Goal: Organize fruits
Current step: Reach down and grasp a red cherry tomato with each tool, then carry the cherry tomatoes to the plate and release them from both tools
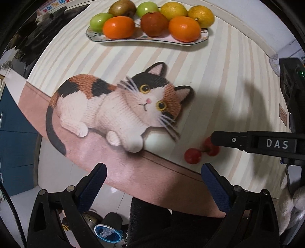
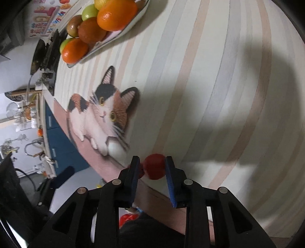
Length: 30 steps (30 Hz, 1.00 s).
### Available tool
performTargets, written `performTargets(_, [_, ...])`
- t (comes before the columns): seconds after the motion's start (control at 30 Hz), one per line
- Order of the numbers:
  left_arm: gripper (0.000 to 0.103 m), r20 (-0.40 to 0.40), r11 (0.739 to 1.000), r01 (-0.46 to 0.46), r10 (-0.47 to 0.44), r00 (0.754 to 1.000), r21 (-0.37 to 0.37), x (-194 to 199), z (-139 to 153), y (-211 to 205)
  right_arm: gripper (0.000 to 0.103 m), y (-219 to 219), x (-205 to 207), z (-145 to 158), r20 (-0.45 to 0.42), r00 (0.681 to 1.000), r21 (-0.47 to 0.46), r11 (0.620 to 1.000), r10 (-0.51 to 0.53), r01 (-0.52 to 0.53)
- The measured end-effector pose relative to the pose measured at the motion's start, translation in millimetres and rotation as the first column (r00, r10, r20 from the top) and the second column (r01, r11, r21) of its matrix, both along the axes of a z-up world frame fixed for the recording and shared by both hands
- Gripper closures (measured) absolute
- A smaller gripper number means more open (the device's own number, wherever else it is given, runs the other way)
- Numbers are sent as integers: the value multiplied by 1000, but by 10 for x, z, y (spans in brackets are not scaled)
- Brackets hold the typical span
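Observation:
Two small red cherries (image 1: 193, 155) joined by a stem lie on the cat-print tablecloth (image 1: 122, 106) near the table's front edge. In the right wrist view my right gripper (image 2: 152, 159) is shut on one cherry (image 2: 154, 167); its twin (image 2: 141, 172) peeks out beside the left finger. The left wrist view shows a right gripper finger (image 1: 228, 140) lying over the other cherry (image 1: 212, 147). My left gripper (image 1: 153, 167) hangs open over the table edge, holding nothing. A plate (image 1: 152, 41) at the far side holds oranges (image 1: 118, 27), green fruits (image 1: 99, 22) and lemons (image 1: 173, 9).
The table edge (image 1: 133, 188) runs diagonally just beyond my left fingers, with tiled floor and a person's dark clothing (image 1: 152, 219) below. A blue cabinet (image 2: 61, 137) and a cluttered counter stand to the left. The plate (image 2: 91, 51) sits far from the cherries.

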<state>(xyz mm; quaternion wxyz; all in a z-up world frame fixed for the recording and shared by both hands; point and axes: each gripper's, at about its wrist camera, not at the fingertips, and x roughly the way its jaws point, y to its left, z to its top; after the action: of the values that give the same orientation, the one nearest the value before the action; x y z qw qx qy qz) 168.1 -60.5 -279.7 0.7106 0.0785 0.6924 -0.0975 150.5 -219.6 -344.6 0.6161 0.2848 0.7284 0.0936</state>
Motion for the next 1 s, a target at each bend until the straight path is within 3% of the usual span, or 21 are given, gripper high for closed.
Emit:
performTargets(0.33, [2, -10, 1000, 14, -14, 1000, -1, 9, -61, -70, 72, 160, 47, -25, -7, 994, -51, 993, 109, -109])
performTargets(0.43, [2, -17, 999, 33, -33, 999, -2, 0, -84, -119, 70, 205, 20, -115, -38, 991, -17, 991, 129, -130])
performTargets(0.63, [3, -20, 998, 54, -54, 998, -10, -3, -89, -167, 70, 162, -39, 49, 45, 989, -116, 984, 143, -137])
performTargets(0.73, [14, -21, 996, 86, -86, 996, -21, 22, -106, -280, 69, -8, -62, 146, 61, 991, -143, 983, 123, -113])
performTargets(0.8, [17, -27, 994, 104, -104, 994, -32, 40, -153, -376, 69, -130, -63, 191, 71, 991, -164, 981, 113, -100])
performTargets(0.87, [28, -48, 992, 119, -121, 991, -44, 50, -228, -453, 69, -236, -67, 211, 71, 992, -179, 980, 103, -88])
performTargets(1.0, [41, -110, 989, 134, -141, 984, -68, 33, -409, -552, 69, -371, -76, 233, 74, 994, -191, 979, 85, -70])
